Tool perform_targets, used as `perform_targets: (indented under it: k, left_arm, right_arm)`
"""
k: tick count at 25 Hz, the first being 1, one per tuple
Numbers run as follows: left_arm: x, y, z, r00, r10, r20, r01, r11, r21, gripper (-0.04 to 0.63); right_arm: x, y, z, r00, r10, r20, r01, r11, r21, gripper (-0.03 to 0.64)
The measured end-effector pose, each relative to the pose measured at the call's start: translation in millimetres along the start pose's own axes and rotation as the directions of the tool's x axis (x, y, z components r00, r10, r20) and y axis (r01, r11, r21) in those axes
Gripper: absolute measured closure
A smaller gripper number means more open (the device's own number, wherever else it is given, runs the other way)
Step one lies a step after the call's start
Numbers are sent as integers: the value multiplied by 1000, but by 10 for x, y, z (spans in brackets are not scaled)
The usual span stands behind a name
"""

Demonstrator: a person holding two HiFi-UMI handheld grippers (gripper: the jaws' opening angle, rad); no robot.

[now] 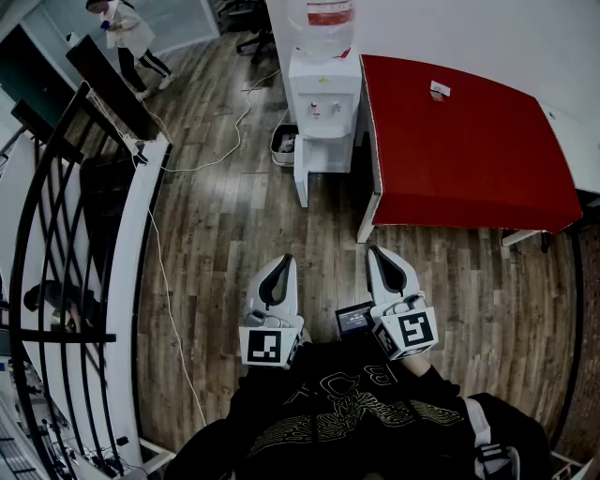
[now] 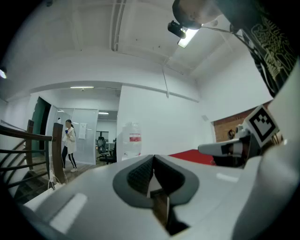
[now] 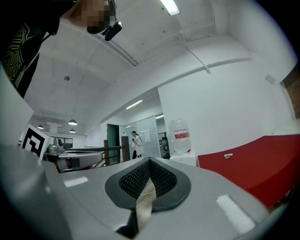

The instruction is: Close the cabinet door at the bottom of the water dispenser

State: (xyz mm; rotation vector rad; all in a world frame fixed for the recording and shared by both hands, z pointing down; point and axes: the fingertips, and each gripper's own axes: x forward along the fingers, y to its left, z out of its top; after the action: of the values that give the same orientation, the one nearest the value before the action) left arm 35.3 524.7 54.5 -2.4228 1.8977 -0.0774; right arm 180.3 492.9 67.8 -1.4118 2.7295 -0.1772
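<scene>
- Your left gripper (image 1: pixel 283 264) was closed, pads together with nothing between them. You held it level, low in front of you over the floor (image 1: pixel 225 244).
- Your right gripper (image 1: pixel 380 258) was closed too and empty. It was level, beside the left one, and the two weren't touching.
- The dispenser (image 1: pixel 323 94) stood ahead of you by the white wall, well apart from both grippers, with a bottle (image 1: pixel 321 23) on top.
- Its bottom door (image 1: pixel 301 173) was open. In the head view it hung off the dispenser's left edge, swung out toward you, so the cabinet was not yet shut.
- Neither gripper touched the door.
- A red tabletop (image 1: pixel 459 141) sat just beside the dispenser, on your right. A small white item (image 1: pixel 439 90) lay near its far edge.
- A bin (image 1: pixel 284 141) sat on the floor just left of the dispenser. Couldn't tell if they touched.
- A thin white cable (image 1: pixel 170 309) ran along the floor past your left side.
- A black railing (image 1: pixel 111 86) was at far left.
- A person (image 1: pixel 127 33) in a white top stood well back, beyond the railing.
</scene>
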Motion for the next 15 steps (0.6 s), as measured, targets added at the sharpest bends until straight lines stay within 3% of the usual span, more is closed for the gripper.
perform_targets:
  k: [15]
  left_arm:
    - [172,-106,-36,997,70,-16,-70,997,21,588]
  right_arm:
    - [-77,-322,-62,999,39,-26,-39,999,18,618]
